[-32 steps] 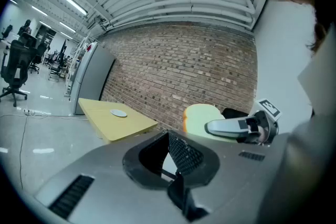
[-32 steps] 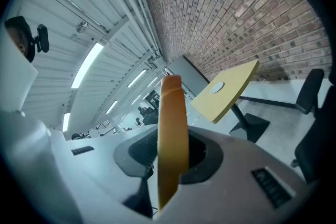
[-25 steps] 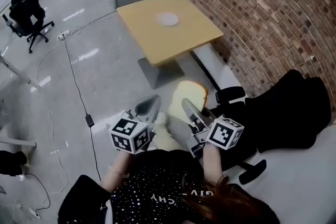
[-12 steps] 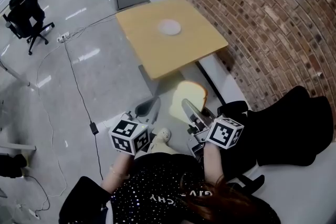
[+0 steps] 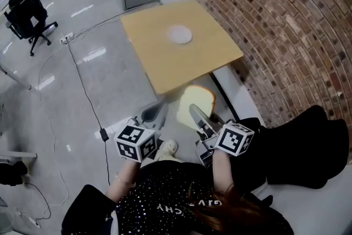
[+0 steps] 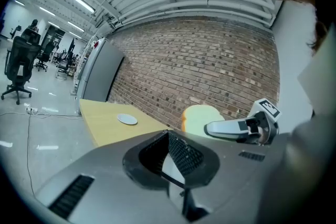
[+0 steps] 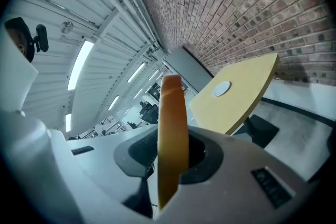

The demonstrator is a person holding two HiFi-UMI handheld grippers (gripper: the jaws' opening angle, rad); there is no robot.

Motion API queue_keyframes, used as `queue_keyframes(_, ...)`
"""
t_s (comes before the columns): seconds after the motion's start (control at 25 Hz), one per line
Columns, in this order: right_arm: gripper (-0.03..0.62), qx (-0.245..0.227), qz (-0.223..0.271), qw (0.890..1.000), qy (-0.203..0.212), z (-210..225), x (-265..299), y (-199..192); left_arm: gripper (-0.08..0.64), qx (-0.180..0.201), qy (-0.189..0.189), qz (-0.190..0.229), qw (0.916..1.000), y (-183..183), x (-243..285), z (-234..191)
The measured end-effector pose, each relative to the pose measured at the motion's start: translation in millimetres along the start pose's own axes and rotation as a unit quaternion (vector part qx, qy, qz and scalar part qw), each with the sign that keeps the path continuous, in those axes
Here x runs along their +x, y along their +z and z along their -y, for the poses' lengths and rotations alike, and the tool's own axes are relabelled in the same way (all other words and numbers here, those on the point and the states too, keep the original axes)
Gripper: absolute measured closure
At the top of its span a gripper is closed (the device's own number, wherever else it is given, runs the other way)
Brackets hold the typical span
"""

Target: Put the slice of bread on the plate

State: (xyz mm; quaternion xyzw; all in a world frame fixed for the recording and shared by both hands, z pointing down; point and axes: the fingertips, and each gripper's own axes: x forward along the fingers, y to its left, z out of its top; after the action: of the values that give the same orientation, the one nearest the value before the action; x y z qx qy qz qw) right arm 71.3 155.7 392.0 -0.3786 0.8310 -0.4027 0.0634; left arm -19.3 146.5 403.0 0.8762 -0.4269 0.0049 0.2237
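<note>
The slice of bread (image 5: 196, 105) is pinched between the fingers (image 7: 140, 150) of the right gripper (image 5: 197, 114), which are closed on its two flat faces. In the right gripper view the slice is seen edge-on and upright, with its crust rising above the fingers. It is held in the air, short of the near edge of the worktop (image 5: 165, 63) and not yet over it.

The plate (image 5: 180, 35), small, round and white, lies flat near the middle of the worktop, apart from all its edges and well apart from the slice. Nothing else is seen on the yellow worktop.

The left gripper (image 5: 157, 113) is held beside the right one, also short of the worktop's near edge. Its fingers (image 6: 187, 155) are pressed together at the tips, and nothing is held between them. In the left gripper view the slice and the right gripper are seen to its right.

A brick wall (image 5: 275, 14) runs along the worktop's far-right side. A black office chair (image 5: 27, 11) stands on the glossy grey floor (image 5: 71, 96) beyond the worktop's left corner, and a dark cable (image 5: 82, 91) is trailed across that floor.
</note>
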Motion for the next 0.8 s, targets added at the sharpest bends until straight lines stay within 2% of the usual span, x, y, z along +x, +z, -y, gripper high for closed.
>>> queue_keyframes(0.8,0.499,0.015,-0.005,1.0,0.002,53,38,47,0.549,-0.003,-0.002,-0.007,1.0,17,80,-27)
